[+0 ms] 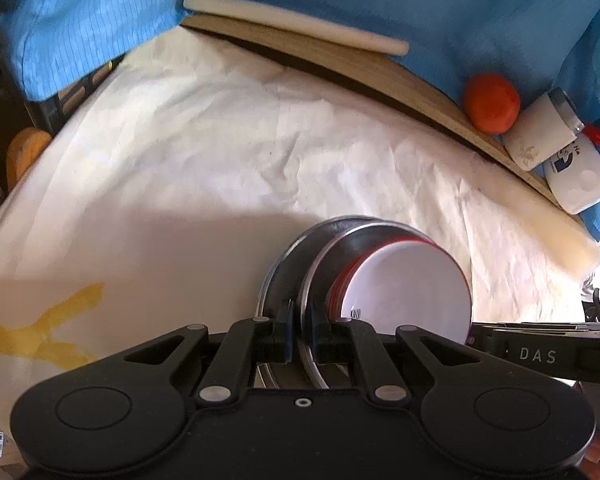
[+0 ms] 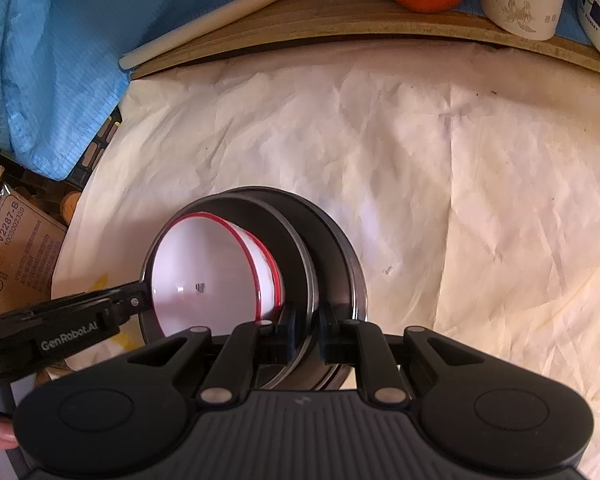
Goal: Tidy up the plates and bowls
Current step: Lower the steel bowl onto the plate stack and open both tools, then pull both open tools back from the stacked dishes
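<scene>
Steel rims are all that each grip has: left gripper (image 1: 300,330) and right gripper (image 2: 305,334) jaws pinch shut on opposite edges of the stack (image 1: 364,280). Any tilt could slide the red-rimmed bowl (image 2: 204,276) out onto the bench (image 2: 460,184).

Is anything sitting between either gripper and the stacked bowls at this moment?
Nothing visible. The left gripper and the right gripper are each shut on the rim of the metal bowl from opposite sides. The white bowl is nested inside.
</scene>
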A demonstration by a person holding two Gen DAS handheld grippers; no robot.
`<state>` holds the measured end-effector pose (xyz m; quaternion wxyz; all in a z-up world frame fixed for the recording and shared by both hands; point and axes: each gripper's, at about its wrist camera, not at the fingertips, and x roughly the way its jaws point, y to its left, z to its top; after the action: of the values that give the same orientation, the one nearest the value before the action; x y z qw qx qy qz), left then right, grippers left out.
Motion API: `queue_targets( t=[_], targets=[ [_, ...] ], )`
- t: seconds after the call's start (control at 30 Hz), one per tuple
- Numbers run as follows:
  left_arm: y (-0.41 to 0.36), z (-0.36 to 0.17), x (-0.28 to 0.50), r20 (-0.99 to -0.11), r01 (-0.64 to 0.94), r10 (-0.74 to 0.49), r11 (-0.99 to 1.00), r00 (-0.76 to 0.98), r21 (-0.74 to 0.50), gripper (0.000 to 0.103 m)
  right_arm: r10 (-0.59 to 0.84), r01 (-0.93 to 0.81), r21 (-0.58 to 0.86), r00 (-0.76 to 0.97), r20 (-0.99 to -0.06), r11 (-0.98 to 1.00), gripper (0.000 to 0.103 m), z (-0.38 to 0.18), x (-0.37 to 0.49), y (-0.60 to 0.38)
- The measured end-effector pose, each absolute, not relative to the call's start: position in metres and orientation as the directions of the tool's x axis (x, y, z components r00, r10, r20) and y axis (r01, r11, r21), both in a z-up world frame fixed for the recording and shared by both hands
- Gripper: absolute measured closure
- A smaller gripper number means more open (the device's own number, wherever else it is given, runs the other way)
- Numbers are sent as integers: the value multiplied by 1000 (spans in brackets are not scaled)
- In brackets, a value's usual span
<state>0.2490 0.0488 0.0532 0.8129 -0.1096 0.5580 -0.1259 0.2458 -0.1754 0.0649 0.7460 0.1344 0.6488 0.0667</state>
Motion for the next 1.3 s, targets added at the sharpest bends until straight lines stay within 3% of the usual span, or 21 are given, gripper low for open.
queue_targets(
  t=[0.33,0.5,0.7,0.87,1.07,1.3],
  targets=[
    [48,56,246,-879,80,-316,948,357,-309,92,268,57,280,166,-949,958,88,69,246,-176],
    [51,58,244,-872,84,-304,952,384,-295,81,248,46,262,201,-948,964,74,75,244,-181],
    [48,61,242,-868,103,-282,959,410,-263,79,244,35,257,220,-945,966,73,78,244,-184],
    [47,64,239,-859,114,-265,964,438,-239,73,236,18,248,246,-940,969,63,82,242,-185],
    [51,63,234,-844,97,-253,967,472,-235,60,224,-14,229,287,-932,973,51,84,236,-188],
    [57,65,226,-820,96,-245,969,517,-229,46,213,-38,212,335,-918,976,43,89,230,-190]
  ],
)
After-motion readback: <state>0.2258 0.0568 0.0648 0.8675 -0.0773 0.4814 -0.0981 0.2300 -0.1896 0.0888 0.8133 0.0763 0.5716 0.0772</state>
